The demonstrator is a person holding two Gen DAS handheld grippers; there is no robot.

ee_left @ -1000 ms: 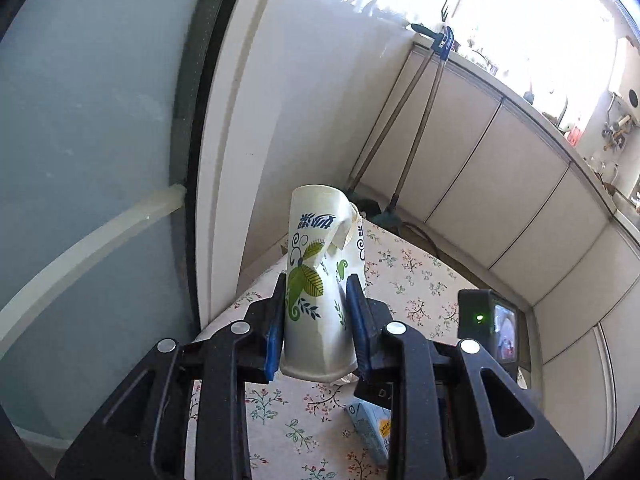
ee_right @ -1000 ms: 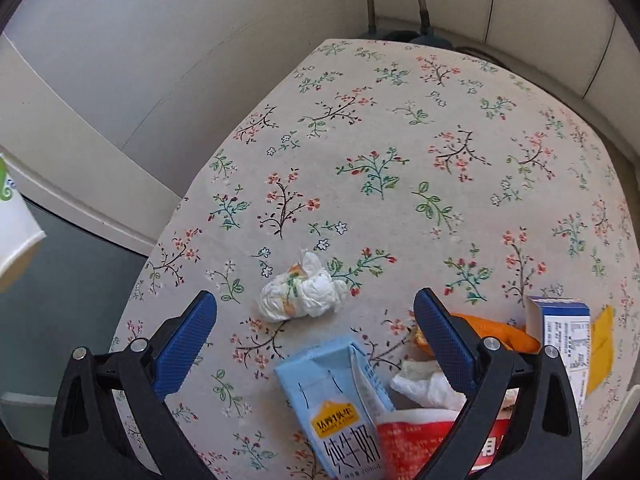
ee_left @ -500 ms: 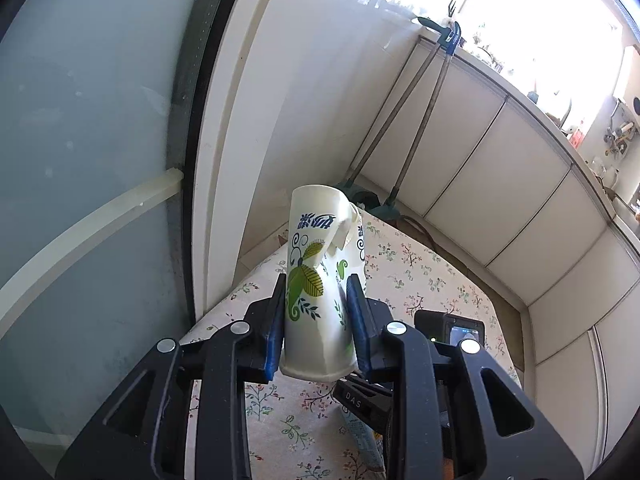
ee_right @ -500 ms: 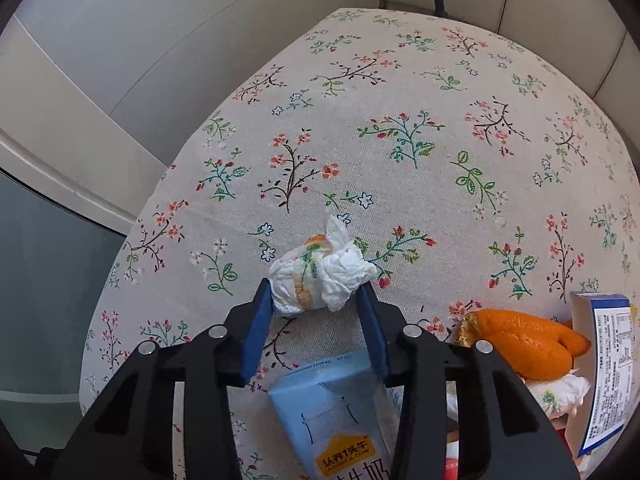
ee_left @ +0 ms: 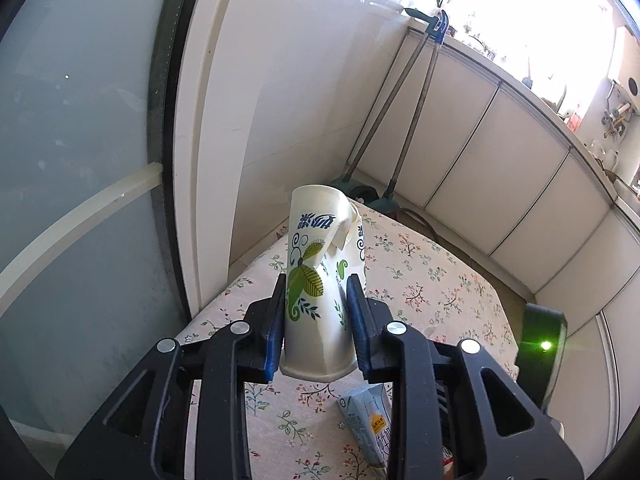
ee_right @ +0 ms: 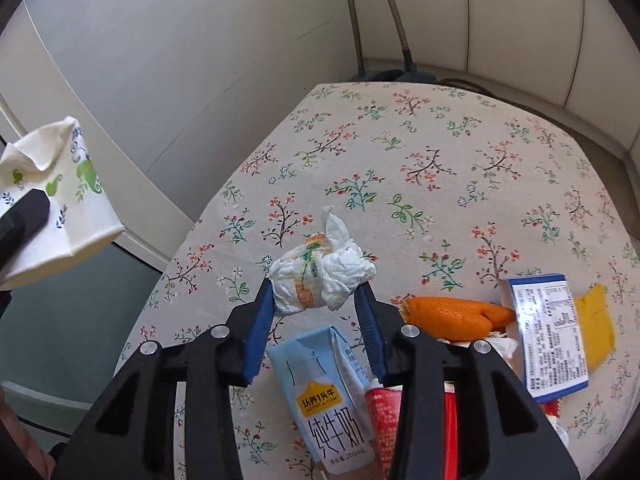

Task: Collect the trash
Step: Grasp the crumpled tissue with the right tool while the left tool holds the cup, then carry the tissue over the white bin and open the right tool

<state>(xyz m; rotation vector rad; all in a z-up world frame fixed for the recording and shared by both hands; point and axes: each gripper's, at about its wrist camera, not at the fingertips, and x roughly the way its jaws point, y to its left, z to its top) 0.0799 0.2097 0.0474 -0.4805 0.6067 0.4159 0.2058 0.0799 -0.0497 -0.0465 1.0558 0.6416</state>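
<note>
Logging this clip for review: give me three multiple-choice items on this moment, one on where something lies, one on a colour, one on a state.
1. Where does the blue milk carton lie?
A. on the floral tablecloth
B. in the left tool
C. on the floor

2. What colour is the peel beside the right tool?
A. green
B. orange
C. purple

3. What is the state of the paper cup in the left tool?
A. flattened on the table
B. standing free
C. clamped, its rim crumpled

Answers: 1 A, it rests on the cloth below the tissue wad; 2 B, plainly orange; 3 C, blue pads press both its sides.
</note>
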